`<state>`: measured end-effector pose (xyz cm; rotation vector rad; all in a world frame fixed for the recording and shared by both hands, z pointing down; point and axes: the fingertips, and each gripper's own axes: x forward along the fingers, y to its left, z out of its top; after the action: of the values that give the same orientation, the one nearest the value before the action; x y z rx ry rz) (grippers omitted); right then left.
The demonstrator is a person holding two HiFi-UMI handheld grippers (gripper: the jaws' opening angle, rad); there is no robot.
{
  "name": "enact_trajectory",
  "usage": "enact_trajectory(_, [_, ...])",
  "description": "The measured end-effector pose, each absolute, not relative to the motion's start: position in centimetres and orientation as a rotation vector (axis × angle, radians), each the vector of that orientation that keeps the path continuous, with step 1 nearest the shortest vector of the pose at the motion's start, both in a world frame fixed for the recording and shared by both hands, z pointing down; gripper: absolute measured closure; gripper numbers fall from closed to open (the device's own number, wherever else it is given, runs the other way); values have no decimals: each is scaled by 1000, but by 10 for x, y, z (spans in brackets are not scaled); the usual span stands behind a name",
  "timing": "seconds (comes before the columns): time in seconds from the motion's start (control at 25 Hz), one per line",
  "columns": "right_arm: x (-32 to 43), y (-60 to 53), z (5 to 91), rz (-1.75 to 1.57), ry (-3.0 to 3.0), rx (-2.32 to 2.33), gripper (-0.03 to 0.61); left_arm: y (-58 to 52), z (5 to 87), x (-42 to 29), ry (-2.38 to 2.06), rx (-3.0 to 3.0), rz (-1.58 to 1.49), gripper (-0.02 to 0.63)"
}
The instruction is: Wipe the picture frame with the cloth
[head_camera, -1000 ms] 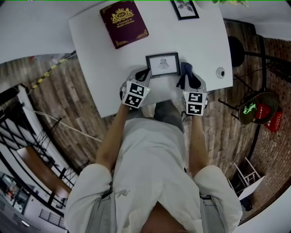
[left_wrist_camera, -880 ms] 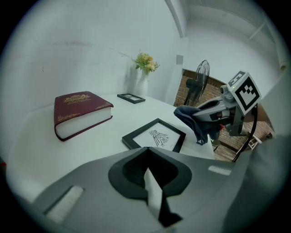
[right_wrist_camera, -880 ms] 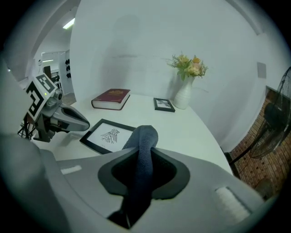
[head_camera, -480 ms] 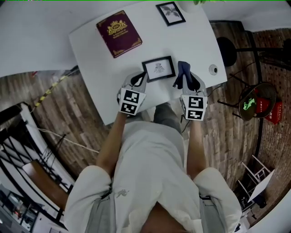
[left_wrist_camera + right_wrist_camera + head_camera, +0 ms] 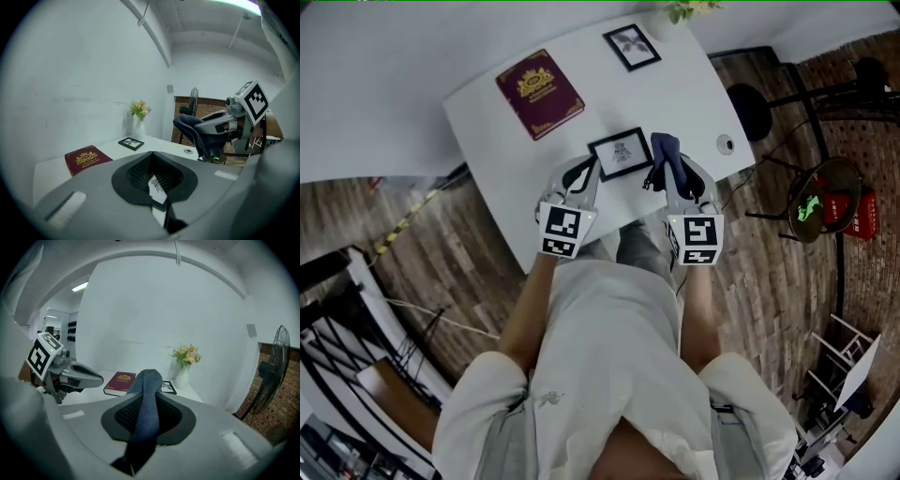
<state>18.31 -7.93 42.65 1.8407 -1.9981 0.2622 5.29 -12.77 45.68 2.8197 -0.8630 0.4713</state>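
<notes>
A black picture frame (image 5: 621, 153) with a white print is held over the front part of the white table (image 5: 502, 141). My left gripper (image 5: 578, 176) is shut on its left edge. In the left gripper view only a strip of the frame (image 5: 157, 187) shows between the dark pads of the left gripper (image 5: 154, 176). My right gripper (image 5: 671, 178) is shut on a dark blue cloth (image 5: 666, 152), just right of the frame. The cloth (image 5: 146, 408) stands up between the pads of the right gripper (image 5: 147, 404). It also hangs from the right gripper (image 5: 220, 127) in the left gripper view.
A maroon book (image 5: 540, 87) lies at the table's left. A second small frame (image 5: 631, 46) and a vase of flowers (image 5: 185, 366) stand at the back. A cable hole (image 5: 726, 143) is near the right edge. A stool (image 5: 750, 111) and a round stand (image 5: 814, 208) are on the floor to the right.
The head view has shifted, so the table sits lower and smaller in it. Both grippers keep their holds, and the cloth stands slightly closer to the frame's right edge.
</notes>
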Motion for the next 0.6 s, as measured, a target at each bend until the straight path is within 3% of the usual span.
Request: enact_trajectory(0.6, [183,-92,412,264,-2131,1732,516,-133,427,65,-1014,2797,452,594])
